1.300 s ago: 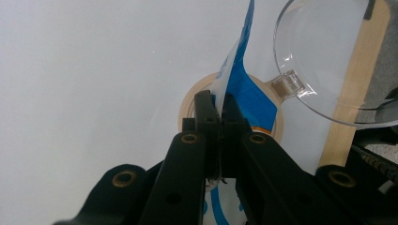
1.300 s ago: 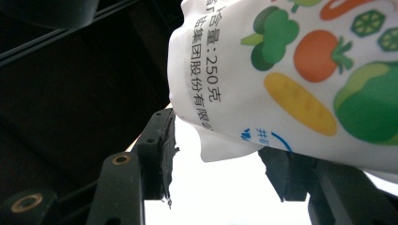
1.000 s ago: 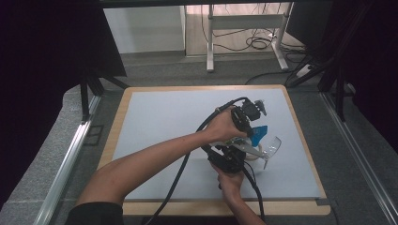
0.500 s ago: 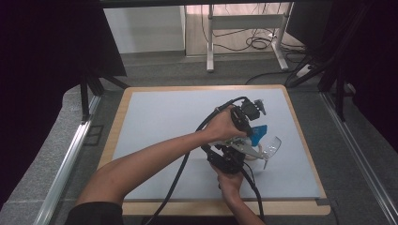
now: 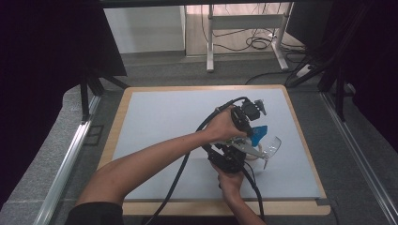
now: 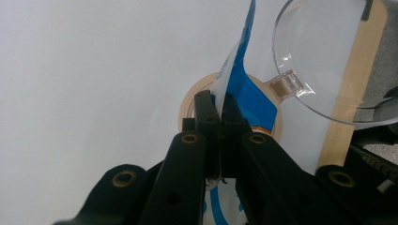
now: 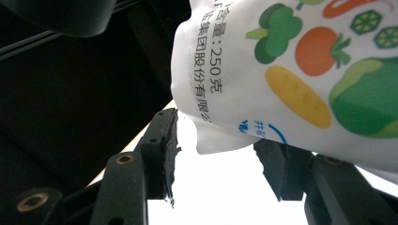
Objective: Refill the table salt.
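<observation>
A white and blue pouch (image 5: 259, 133) printed with vegetables (image 7: 300, 61) hangs just above the table at centre right. My left gripper (image 6: 217, 101) reaches it from above (image 5: 251, 130) and is shut on its upper edge (image 6: 234, 61). My right gripper (image 5: 241, 151) comes from the near side, jaws half open. The pouch's lower corner (image 7: 220, 140) hangs between its jaws. A gap shows beside one pad (image 7: 170, 154), and the pouch partly hides the other jaw. A clear round plastic lid (image 6: 324, 56) lies just right of the pouch (image 5: 272, 146).
A beige tape roll (image 6: 186, 110) lies on the pale sheet under the pouch. The sheet covers a wood-edged board (image 5: 164, 122), whose right edge (image 6: 356, 112) runs close to the lid. Black cables (image 5: 187, 159) trail from both grippers toward the near edge.
</observation>
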`<action>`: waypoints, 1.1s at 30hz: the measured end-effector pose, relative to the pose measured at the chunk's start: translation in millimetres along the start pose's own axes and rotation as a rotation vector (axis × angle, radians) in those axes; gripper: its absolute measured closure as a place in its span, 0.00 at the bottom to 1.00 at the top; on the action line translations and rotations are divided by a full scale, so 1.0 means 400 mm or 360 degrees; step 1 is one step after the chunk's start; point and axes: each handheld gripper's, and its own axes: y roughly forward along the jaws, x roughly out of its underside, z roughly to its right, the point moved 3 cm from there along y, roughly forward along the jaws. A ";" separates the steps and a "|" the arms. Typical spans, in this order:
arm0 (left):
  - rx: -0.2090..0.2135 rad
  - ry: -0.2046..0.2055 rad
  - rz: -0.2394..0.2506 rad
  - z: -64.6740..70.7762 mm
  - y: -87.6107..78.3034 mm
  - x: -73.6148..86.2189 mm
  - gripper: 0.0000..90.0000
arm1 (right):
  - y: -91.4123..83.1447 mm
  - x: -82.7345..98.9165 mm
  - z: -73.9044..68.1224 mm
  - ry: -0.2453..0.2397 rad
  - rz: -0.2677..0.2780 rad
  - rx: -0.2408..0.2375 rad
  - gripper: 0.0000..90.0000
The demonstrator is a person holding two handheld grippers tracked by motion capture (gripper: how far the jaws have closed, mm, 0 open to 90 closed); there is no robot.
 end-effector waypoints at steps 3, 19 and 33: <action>-0.0003 -0.0001 0.0003 0.000 -0.001 -0.001 1.00 | 0.002 0.001 0.002 -0.0001 -0.0001 0.0008 0.56; -0.0003 0.0000 -0.0002 0.001 0.000 -0.001 1.00 | -0.001 -0.001 0.000 0.0000 0.0013 0.0003 0.57; -0.0006 0.0001 -0.0011 0.004 0.002 -0.005 1.00 | -0.008 -0.006 0.002 -0.0002 0.0029 0.0009 0.57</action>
